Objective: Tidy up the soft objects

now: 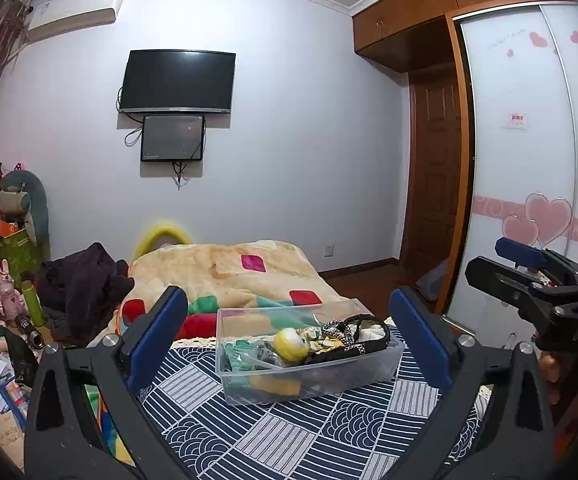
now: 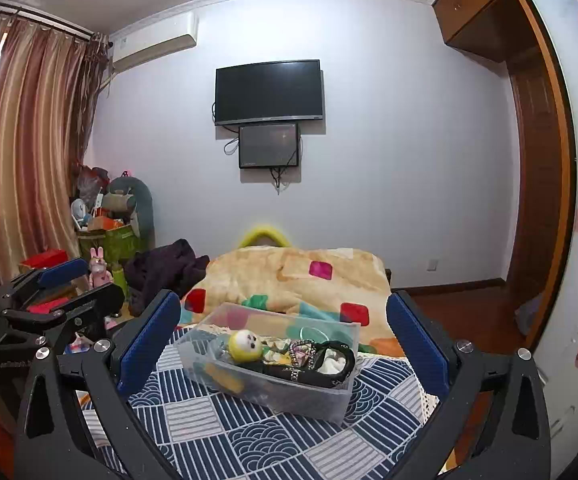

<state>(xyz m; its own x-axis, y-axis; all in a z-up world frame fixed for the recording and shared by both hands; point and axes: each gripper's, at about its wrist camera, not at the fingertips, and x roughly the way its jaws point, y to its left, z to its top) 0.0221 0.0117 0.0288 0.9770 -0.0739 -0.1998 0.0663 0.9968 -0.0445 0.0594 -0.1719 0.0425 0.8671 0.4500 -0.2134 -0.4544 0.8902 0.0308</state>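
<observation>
Both grippers, left (image 1: 289, 344) and right (image 2: 285, 340), sit spread wide apart holding nothing (the clear bin (image 1: 305, 384) of soft toys lies untouched between their fingers).

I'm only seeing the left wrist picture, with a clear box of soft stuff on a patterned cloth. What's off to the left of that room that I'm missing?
Observer: The right wrist view shows long striped curtains covering the left wall, which your view barely catches.
Operator: That yellow ball in the box, is it a toy?
Observer: From the right side the yellow doll head shows a face with two dark eyes; it lies inside the clear box.
Operator: I see another claw at my right edge. What about mine?
Observer: The right view shows your left gripper from the side, jaws apart, nothing between them. The right gripper is also open, facing the box.
</observation>
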